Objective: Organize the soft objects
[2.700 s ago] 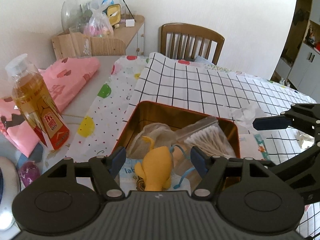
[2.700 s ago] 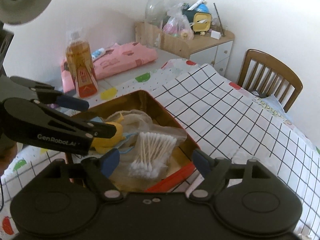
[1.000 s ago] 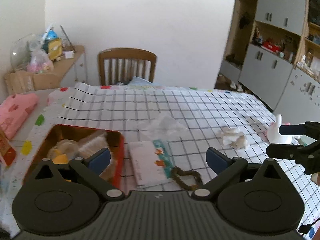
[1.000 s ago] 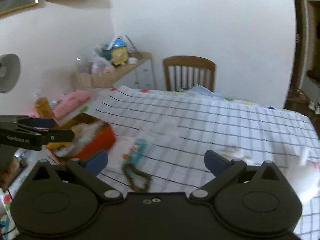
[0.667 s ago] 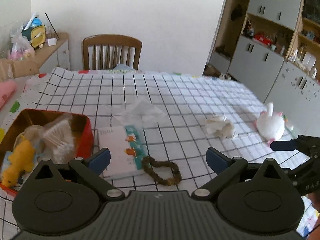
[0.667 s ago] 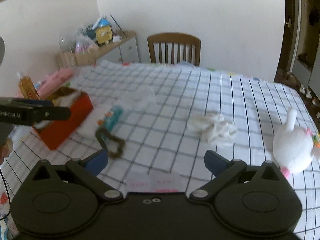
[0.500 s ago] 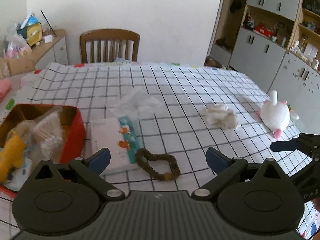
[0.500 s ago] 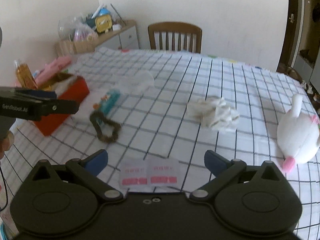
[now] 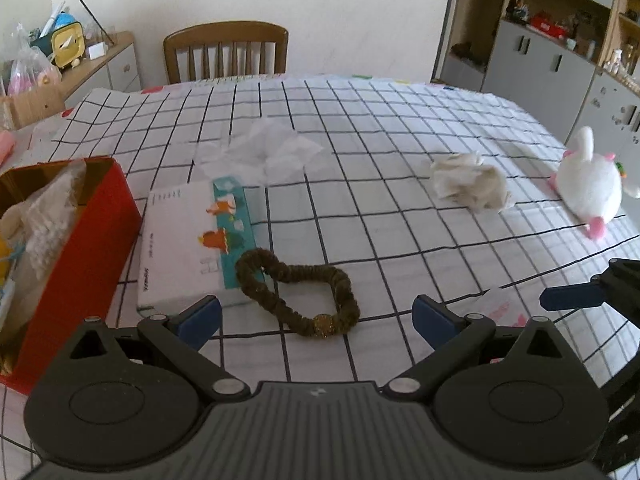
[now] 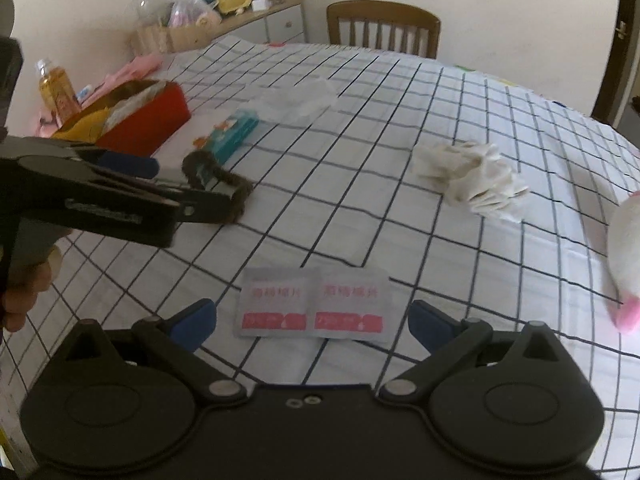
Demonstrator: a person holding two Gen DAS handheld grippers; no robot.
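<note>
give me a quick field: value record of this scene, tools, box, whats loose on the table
left tool: open, low over the brown scrunchie
right tool: open, over two pink-print sachets
red box: left side of the table, already holding soft items
tissue pack: beside the box, scrunchie overlapping its corner
crumpled white cloth: loose, mid table
white plush toy: loose, far right
surface: checked tablecloth

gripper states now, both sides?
Left gripper: open, empty, over the brown scrunchie.
Right gripper: open, empty, over the paired sachets.
</note>
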